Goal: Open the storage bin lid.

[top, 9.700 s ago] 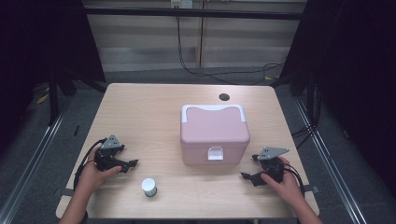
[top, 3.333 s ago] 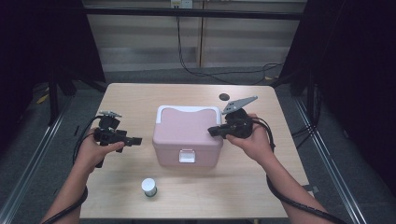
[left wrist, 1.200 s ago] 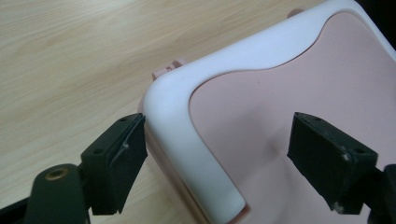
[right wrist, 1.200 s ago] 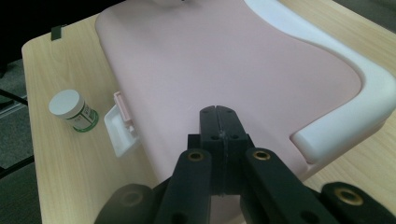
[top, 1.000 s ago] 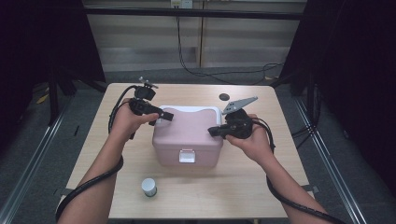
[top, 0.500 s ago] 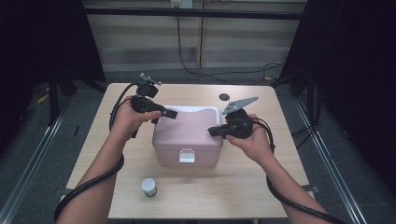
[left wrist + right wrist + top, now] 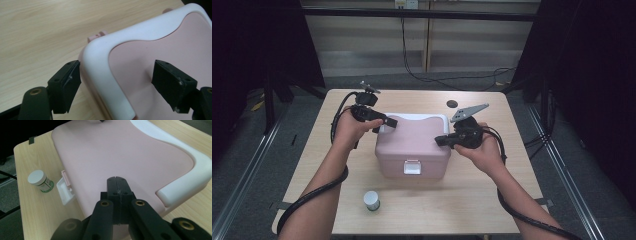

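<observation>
A pink box (image 7: 412, 145) with a white handle (image 7: 412, 117) folded flat on its lid stands mid-table. My left gripper (image 7: 384, 125) is at the box's back left corner. In the left gripper view it (image 7: 116, 77) is open and its jaws have just been opening. They straddle the handle's corner (image 7: 100, 62), and neither pad presses on it. My right gripper (image 7: 439, 141) is shut with nothing in it. Its tips (image 7: 117, 180) lie on the right side of the pink lid (image 7: 112, 152).
A small white-capped jar (image 7: 372, 200) stands near the table's front edge, left of the box's white front latch (image 7: 412, 167). A dark round spot (image 7: 452, 104) marks the wooden table (image 7: 472, 200) behind the box. Cables trail from both grippers.
Over the last second my left gripper shifted slightly at the box's back left corner. My right gripper stayed on the lid. Seconds before that, my left hand rose from the table's left side.
</observation>
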